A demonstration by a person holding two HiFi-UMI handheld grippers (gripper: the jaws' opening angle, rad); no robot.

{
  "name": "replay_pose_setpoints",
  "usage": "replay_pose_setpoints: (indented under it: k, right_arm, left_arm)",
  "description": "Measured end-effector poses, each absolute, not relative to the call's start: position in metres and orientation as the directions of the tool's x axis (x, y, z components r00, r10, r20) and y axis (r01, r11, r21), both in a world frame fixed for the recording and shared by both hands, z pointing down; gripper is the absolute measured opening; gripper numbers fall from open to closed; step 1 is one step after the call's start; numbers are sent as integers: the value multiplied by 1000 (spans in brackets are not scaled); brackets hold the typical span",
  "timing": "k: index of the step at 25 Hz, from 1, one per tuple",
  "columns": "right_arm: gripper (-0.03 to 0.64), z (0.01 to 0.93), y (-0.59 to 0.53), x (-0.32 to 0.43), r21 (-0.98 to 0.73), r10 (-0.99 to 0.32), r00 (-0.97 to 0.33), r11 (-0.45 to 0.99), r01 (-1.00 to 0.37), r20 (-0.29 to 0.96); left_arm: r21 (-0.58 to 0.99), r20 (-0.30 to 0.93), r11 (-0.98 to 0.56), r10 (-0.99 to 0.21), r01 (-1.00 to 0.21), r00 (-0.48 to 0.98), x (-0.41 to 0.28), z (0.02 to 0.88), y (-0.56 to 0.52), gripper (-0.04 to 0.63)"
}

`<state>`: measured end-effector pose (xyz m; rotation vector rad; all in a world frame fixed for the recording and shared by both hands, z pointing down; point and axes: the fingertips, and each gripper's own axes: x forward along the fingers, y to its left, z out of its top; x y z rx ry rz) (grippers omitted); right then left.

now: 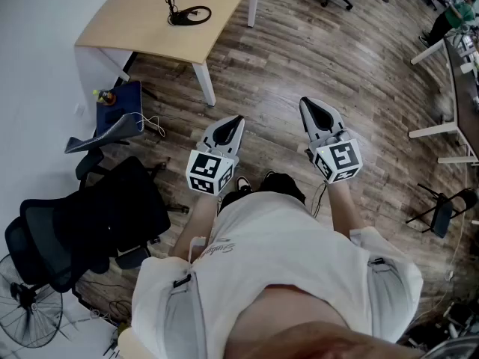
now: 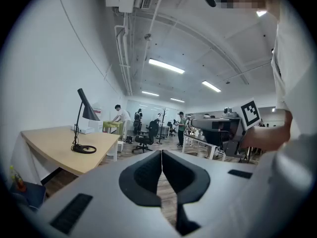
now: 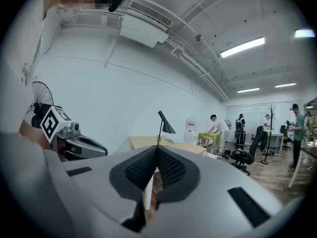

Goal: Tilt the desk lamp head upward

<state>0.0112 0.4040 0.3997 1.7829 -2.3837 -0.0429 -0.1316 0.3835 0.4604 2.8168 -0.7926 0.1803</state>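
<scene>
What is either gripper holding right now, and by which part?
Nothing. The left gripper and right gripper are both shut and empty; the desk lamp stands untouched.

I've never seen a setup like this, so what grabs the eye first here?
Two grey hand-held tools, the left tool and right tool, point ahead of the person over the wood floor, each with a black-and-white marker cube, both shut and empty. Beyond them, a slim black desk lamp stands untouched on the pale wooden desk by the white wall.
</scene>
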Motion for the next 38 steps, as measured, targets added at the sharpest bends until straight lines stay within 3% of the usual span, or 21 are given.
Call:
replay_pose_setpoints:
  k: [12, 22, 38]
  right_arm:
    - [-5, 410, 380, 22, 85, -957, -246, 261, -962, 152]
    - [-5, 442, 301, 37, 33, -925, -329, 341, -940, 191]
    - [-5, 454, 123, 154, -51, -877, -464, 461, -886, 123]
  left_arm:
    - [215, 185, -828, -487, -518, 854, -129, 476, 352, 15]
    - [254, 259, -762, -540, -596, 801, -122, 505, 289, 15]
    - [110, 290, -742, -613, -662, 735, 9, 456, 116, 15]
